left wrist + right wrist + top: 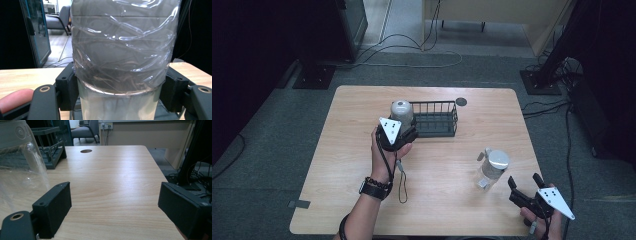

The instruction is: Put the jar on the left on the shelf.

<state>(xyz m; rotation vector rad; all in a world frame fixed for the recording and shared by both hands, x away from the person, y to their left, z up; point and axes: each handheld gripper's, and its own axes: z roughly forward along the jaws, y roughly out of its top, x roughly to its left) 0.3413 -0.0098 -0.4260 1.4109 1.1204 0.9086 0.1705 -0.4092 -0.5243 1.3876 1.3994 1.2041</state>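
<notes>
Your left gripper (404, 131) is a black two-jaw tool topped by a pale grey three-cornered plate with small dark dots. A thin black cord loops down from it past your wrist. You wear a black watch (373, 190) and a dark beaded bracelet (378, 182) on the left wrist, with bare forearms. Your right gripper (524, 186) is likewise black, with the same dotted grey triangular plate. Close up, each jaw is a blocky matt-black pad on an arm with a brass-ringed screw hole.
</notes>
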